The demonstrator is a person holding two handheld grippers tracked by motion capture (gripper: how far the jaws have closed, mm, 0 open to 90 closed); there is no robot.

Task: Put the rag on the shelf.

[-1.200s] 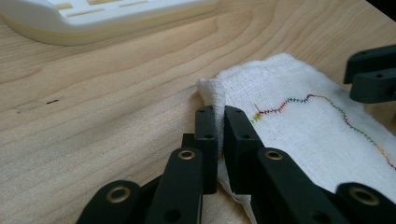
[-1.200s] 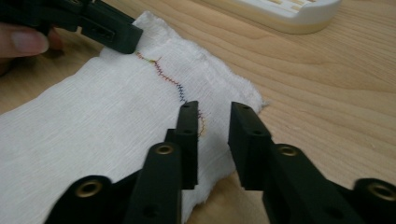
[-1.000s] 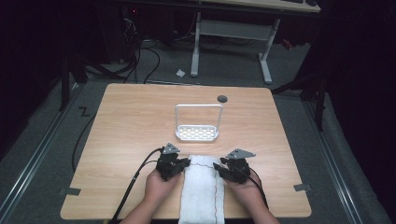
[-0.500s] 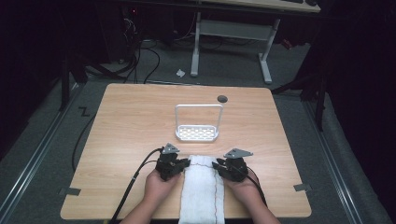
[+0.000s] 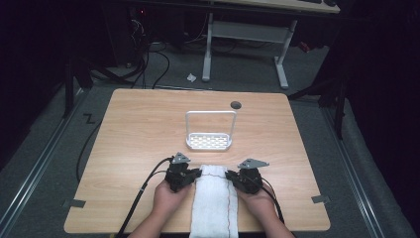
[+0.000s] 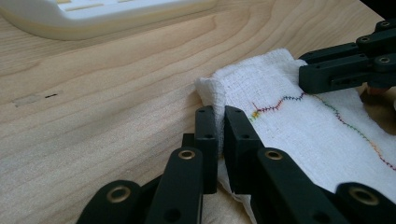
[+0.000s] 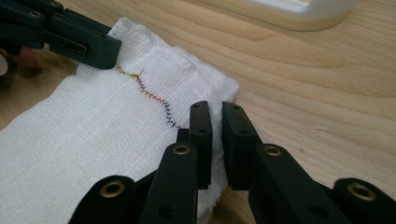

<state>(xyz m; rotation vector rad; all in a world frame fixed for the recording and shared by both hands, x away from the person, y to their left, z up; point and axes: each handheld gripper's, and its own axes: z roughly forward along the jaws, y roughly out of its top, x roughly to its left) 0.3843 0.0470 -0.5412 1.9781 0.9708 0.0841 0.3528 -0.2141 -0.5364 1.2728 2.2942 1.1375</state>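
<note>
We hold white cloth point(image 5: 214, 198) by far corners: left tool point(image 6: 220, 135) pinching left edge, right tool point(image 7: 215, 130) just closed on right edge. Lift together, keep cloth taut, clear of white rack point(image 5: 209, 141) on tabletop point(image 5: 138, 129).

White folded cloth point(image 5: 214, 203) with coloured stitching lies lengthwise at table's near edge; far corners pinched.

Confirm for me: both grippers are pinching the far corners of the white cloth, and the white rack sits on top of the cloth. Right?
Not quite. The white rack stands on bare wood beyond the white cloth, apart from it, as the high view shows. The rest holds: the left gripper and right gripper each pinch a far corner of it, the right one's jaws having just closed.
</note>
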